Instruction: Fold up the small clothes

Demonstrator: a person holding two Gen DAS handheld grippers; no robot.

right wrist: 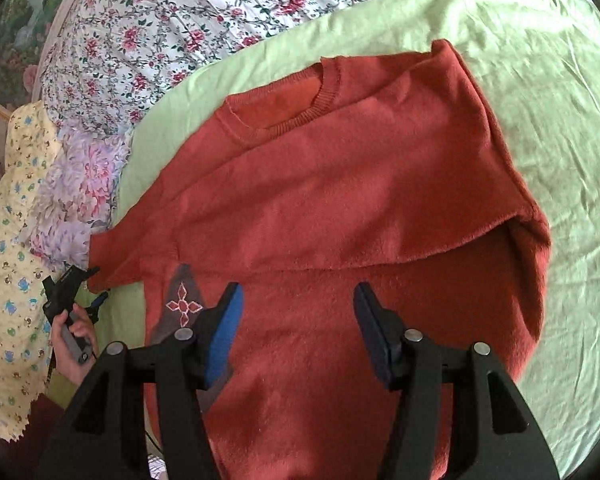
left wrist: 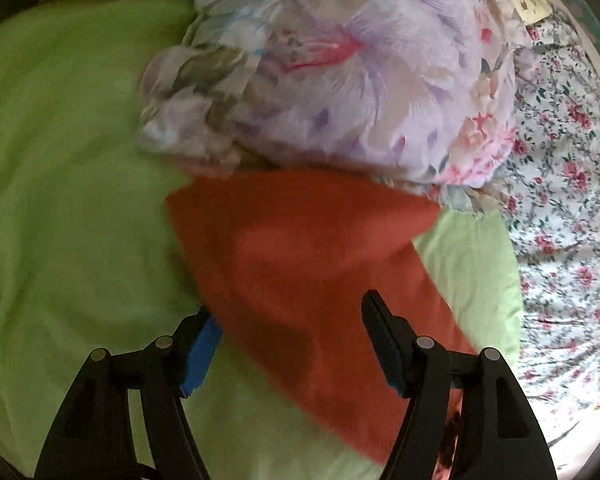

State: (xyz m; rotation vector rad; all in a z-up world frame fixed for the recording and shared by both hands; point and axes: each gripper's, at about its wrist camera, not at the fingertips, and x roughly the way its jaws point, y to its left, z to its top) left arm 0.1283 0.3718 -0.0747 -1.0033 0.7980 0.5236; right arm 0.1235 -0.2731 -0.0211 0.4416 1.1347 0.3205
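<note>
My right gripper is spread wide, nothing between the blue-padded fingers, hanging over the lower body of the fuzzy rust-red knit sweater. Sweater lies flat on the light green bedsheet, ribbed collar at the far end from the tool. One sleeve is folded across the chest, running diagonally from the far right shoulder down toward the near left; its edge crosses just ahead of my fingertips. Grey diamond patch w/ a red-and-white cross motif sits just left of the left finger, partly under it.

Further left, my left hand grips the other tool's handle beside the sweater's left sleeve end; can't tell contact from here. Beyond that: yellow cartoon-print cloth at far left, a lilac floral bundle next to it, and a white quilt w/ small pink roses past the sheet's far edge.

My left gripper is also wide open, holding nothing. View is blurred. A strip of the red sweater runs between the fingers and off to the near right. Ahead of it, the lilac floral bundle overlaps the sweater's far edge. Green sheet to the left, rose quilt to the right.
</note>
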